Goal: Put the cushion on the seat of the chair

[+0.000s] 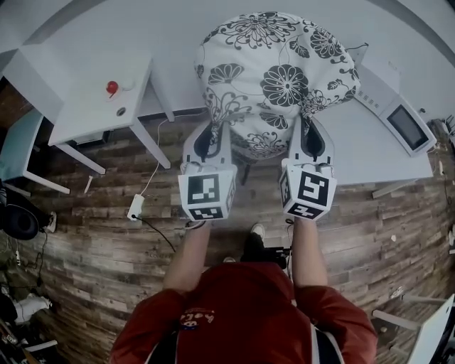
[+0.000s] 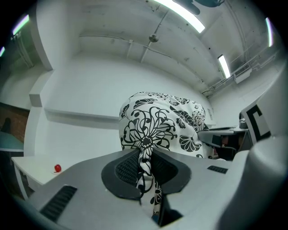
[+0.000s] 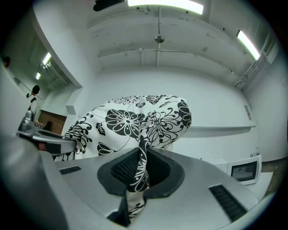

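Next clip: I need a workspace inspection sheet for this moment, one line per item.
Surface: wood-plank floor; left table and right table, both white.
Job's things: floral cushion held up between both grippers; chair seat not made out beneath it.
Clutter: small red object on the left table; white appliance on the right table.
Grippers: left gripper and right gripper each shut on the cushion's edge.
Cables: white cable running to a plug block on the floor.
Surroundings: white walls; ceiling strip lights.
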A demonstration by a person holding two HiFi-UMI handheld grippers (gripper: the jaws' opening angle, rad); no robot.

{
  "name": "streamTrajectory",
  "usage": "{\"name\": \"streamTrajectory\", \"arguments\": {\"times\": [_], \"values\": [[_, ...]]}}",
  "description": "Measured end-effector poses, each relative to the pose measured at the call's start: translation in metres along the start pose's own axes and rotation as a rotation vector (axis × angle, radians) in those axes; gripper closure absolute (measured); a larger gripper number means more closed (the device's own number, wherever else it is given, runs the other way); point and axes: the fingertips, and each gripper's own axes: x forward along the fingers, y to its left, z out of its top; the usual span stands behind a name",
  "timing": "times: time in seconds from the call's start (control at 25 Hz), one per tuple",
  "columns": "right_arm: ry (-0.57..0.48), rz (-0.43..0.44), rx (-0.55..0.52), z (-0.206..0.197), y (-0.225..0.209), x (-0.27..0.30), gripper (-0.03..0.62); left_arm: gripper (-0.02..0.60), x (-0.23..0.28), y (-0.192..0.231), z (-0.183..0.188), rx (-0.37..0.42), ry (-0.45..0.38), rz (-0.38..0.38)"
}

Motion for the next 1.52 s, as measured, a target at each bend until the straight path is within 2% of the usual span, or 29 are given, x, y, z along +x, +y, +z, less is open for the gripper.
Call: {"name": "streamTrajectory", "arguments": {"times": [0.12, 0.28, 0.52, 1.08, 1.52], "values": [[-0.061, 0.03, -0.008, -0.0032, -0.005, 0.0035, 0.545, 0.518, 0.0001, -0.0044, -0.0031, 0.009, -0.053, 0.039], [-0.082, 0.03, -0.025, -0.0041, -0.0046, 0.0037, 0.546, 0.518, 0.0022, -0.0042, -0.0078, -0.005, -0.08, 0.036], [-0.078, 0.0, -0.026, -0.0015, -0.0039, 0.0012, 0.546, 0.518, 0.0041, -0.0027, -0.0054, -0.011, -0.081, 0.006], [-0.101, 0.034, -0.013, -0.0068, -0.0061, 0.0085, 0.546, 0.518, 0.0087, -0.0025, -0.0097, 0.002, -0.09, 0.037], [-0.051, 0.014, -0.036, -0.003, -0.0052, 0.0026, 0.546, 0.518, 0.0064, -0.0035, -0.0088, -0.025, -0.06, 0.015]]}}
